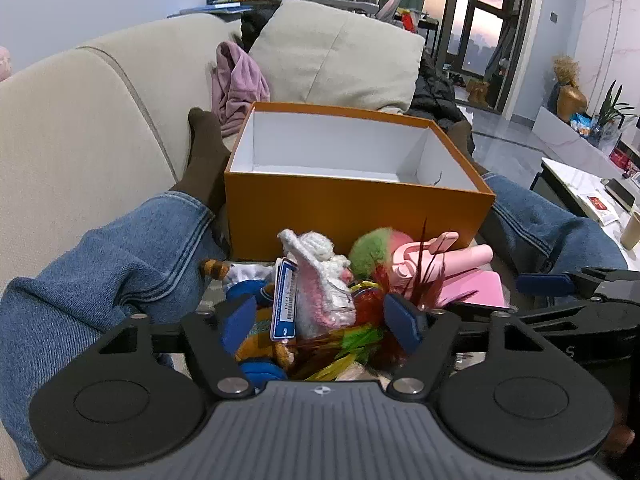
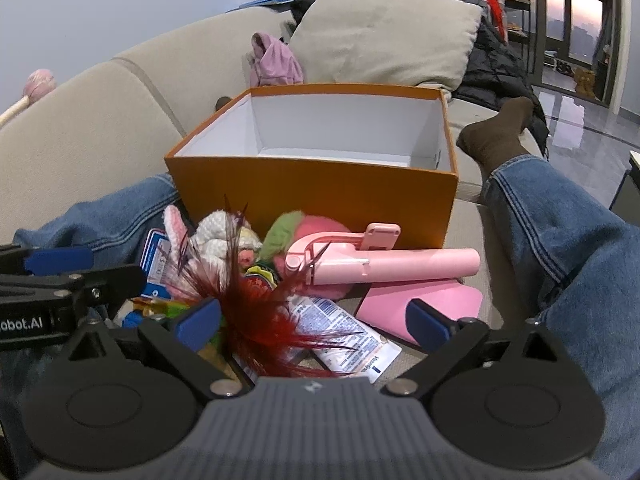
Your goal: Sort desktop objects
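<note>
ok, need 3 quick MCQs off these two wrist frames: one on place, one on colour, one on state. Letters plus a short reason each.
1. Where does the pile of toys lie relative to the orange box?
A. inside it
B. in front of its near wall, between the person's legs
C. behind it on the cushion

2. What colour is the folding stick beside the flat pad?
A. pink
B. black
C. yellow

3. How do the left gripper and right gripper stand?
A. both open, holding nothing
B. left shut on the crochet doll
C. right shut on the stick

Key: 1 B, the box interior shows bare white while the toys sit on the sofa against its near side. 2 A, stick and pad are both pink. 3 A, blue pads stand wide apart in both views, pressing nothing.
</note>
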`<state>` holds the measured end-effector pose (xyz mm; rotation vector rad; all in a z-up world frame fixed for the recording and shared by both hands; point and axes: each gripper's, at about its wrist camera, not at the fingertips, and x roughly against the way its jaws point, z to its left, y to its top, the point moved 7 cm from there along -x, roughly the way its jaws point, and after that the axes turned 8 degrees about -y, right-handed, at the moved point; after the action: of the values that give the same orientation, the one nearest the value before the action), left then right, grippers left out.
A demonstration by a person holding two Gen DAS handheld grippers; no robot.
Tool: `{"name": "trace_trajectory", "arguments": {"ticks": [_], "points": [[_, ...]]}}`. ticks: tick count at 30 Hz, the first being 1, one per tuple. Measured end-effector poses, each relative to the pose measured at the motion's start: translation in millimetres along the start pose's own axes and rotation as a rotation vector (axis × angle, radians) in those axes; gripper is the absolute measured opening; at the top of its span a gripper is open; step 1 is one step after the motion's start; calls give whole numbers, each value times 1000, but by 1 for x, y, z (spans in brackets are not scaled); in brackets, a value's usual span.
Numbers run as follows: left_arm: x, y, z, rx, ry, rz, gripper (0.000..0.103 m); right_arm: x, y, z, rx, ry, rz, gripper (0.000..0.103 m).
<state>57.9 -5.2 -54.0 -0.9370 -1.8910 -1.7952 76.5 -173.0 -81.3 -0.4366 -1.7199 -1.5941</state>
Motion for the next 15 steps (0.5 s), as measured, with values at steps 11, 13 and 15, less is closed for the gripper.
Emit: {"name": "trace_trajectory", "arguments": {"ticks": [11,13,15], "points": [[-30,19,7,67,-52,60,55,-24,35,12,102,62,-8,55],[-41,22,10,71,-50,76,44,-31,40,10,101,57,-2,53],[-56,21,13,92,-54,121,42,-39,42,7,91,62,12,53]]}}
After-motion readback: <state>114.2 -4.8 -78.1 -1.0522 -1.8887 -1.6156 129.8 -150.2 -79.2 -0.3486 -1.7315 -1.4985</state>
